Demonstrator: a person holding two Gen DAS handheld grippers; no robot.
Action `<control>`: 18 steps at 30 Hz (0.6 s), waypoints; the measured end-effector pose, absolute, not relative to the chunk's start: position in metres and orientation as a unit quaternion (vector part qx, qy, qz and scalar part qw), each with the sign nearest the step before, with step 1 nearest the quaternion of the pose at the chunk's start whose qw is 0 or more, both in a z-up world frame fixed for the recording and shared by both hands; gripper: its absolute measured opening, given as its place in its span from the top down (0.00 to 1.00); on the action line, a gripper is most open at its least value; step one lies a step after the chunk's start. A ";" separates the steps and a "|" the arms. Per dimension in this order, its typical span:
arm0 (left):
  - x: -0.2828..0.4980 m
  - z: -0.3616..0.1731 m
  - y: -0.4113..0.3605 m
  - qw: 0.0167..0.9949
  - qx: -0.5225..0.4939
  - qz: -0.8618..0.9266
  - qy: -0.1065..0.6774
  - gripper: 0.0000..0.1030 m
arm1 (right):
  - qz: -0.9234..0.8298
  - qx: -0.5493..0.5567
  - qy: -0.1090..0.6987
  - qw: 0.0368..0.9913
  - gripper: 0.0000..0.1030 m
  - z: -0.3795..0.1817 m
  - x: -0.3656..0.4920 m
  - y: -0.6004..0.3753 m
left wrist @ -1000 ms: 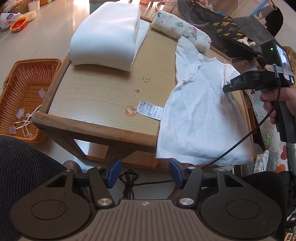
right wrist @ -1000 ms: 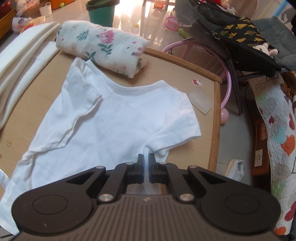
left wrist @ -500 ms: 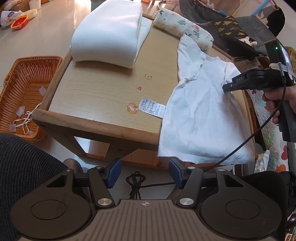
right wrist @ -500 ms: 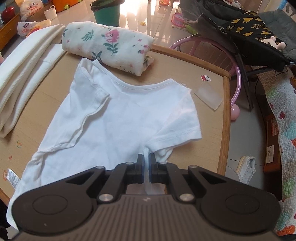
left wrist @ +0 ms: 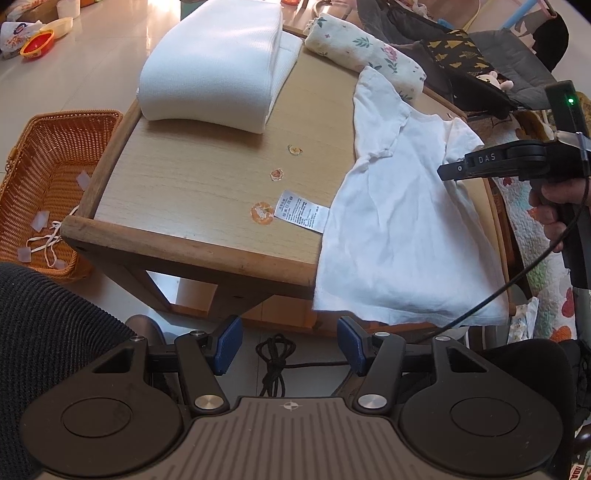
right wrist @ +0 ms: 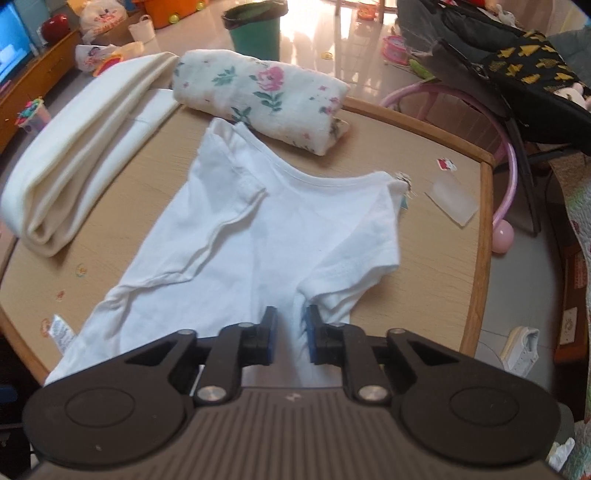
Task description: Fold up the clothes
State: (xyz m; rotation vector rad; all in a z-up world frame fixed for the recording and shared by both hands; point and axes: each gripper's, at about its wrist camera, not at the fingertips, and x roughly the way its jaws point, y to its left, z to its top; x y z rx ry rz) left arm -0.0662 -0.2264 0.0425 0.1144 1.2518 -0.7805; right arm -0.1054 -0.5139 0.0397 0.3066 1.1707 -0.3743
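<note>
the left tongs [left wrist: 288,345] are closest, down low in front of the desk [left wrist: 192,243]. their blue pads are wide apart and hold nothing. under them a black cord [left wrist: 275,356] lies on the floor.

the right tongs [right wrist: 289,332] are over the near side of the white shirt [right wrist: 236,243]. their pads are a little apart, with shirt cloth in the gap. it looks like the cloth is loose between them, but the view there is poor, so i can't be sure it touches the pads. from the left camera you can see a hand [left wrist: 554,210] holding the right tongs by the handle, above the shirt's right side.

the white shirt [left wrist: 399,229] lies flat on the right part of the desk. its bottom edge hangs over the near rim. one sleeve is folded in over the body, and the other sleeve [right wrist: 351,280] sticks out just beside the right tongs. a white care tag [left wrist: 301,210] pokes out from the shirt's side onto the wood, next to some little orange stickers [left wrist: 262,214].

to the left of the desk, an orange basket [left wrist: 48,177] sits on the floor.

farther back, a thick folded white blanket [left wrist: 218,62] sits on the left of the desk. a rolled flowery cloth [right wrist: 258,96] lies at the far edge, touching the shirt's collar end. behind it stands a green bin [right wrist: 255,29] on the shiny floor.
</note>
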 end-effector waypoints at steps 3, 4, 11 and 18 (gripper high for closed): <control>-0.066 0.044 -0.226 0.740 0.049 -0.357 0.569 0.43 | -0.155 0.130 0.543 0.815 0.70 0.049 -0.108 -0.506; -0.067 0.044 -0.225 0.740 0.048 -0.357 0.568 0.43 | -0.150 0.129 0.542 0.817 0.70 0.052 -0.110 -0.504; -0.067 0.044 -0.223 0.739 0.041 -0.360 0.568 0.43 | -0.191 0.172 0.524 0.812 0.70 0.068 -0.140 -0.526; -0.067 0.041 -0.224 0.735 0.039 -0.360 0.572 0.43 | -0.258 0.222 0.483 0.807 0.70 0.077 -0.152 -0.568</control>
